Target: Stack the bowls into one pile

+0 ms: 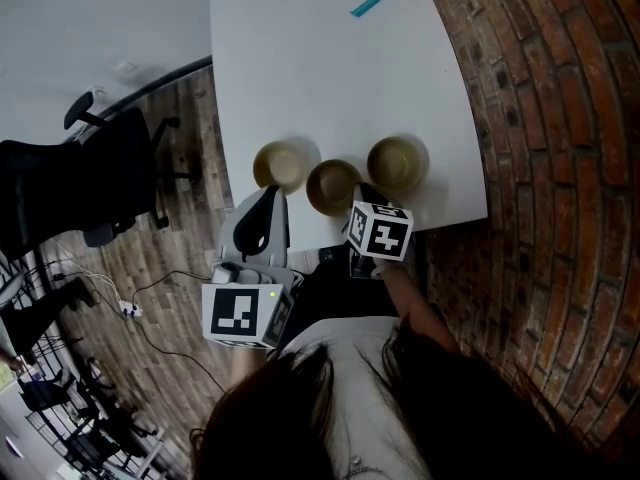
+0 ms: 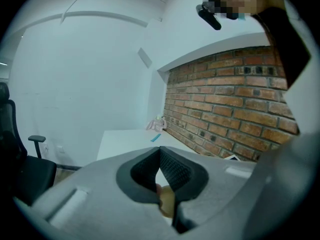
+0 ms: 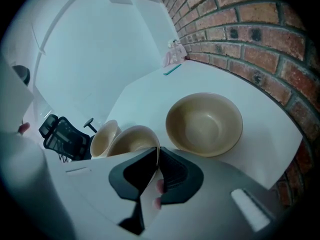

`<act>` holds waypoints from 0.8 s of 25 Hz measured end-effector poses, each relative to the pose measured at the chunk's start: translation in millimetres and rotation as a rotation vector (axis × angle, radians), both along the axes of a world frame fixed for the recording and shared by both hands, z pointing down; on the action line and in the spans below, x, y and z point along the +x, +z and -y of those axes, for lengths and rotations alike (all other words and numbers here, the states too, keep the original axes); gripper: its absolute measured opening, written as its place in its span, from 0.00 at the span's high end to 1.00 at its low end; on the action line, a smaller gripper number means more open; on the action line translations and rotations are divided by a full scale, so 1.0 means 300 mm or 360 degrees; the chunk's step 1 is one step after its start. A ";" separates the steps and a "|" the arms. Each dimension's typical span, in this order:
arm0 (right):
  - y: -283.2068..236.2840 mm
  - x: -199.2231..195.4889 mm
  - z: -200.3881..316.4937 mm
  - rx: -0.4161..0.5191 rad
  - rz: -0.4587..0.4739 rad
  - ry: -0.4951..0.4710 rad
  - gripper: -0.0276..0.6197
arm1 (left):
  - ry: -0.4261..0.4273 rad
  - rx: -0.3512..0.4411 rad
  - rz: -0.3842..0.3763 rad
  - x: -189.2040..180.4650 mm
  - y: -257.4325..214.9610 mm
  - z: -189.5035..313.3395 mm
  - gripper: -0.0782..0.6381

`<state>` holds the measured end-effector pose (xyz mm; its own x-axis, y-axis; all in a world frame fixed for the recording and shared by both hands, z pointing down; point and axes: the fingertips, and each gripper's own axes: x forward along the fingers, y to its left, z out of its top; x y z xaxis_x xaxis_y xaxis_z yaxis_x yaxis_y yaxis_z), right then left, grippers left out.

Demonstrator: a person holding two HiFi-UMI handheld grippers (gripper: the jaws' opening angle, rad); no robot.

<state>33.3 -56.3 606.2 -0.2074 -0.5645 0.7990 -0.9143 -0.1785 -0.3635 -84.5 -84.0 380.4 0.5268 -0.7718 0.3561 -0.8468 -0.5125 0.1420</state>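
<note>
— So, our right gripper [image 3: 158, 151] is pinching the near rim of the middle bowl [image 3: 131, 139] on the table [image 1: 330, 78]?
— Yes; our left gripper [image 2: 160, 151] hangs closed and empty, the left bowl [image 1: 280, 164] just beyond it.

An office-like room: black swivel chair [image 1: 110, 183], white table [image 1: 320, 68], brick wall [image 1: 560, 168], wood-plank floor [image 1: 190, 118].

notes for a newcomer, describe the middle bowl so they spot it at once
By the brick wall, three tan bowls line the white table's near edge. The middle bowl has one on each side, and only its rim meets the right hand-held gripper.
</note>
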 end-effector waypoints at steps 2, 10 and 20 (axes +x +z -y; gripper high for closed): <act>-0.001 -0.002 0.000 0.0000 0.0008 0.0004 0.92 | -0.0004 0.0003 -0.0005 0.001 -0.004 -0.001 0.89; -0.023 -0.006 -0.004 0.0018 0.0041 -0.0007 0.93 | -0.0004 0.0028 0.0017 -0.015 -0.020 -0.021 0.89; -0.065 0.001 0.000 0.0072 0.0081 -0.0010 0.93 | -0.0021 0.0069 0.0010 -0.023 -0.048 -0.038 0.89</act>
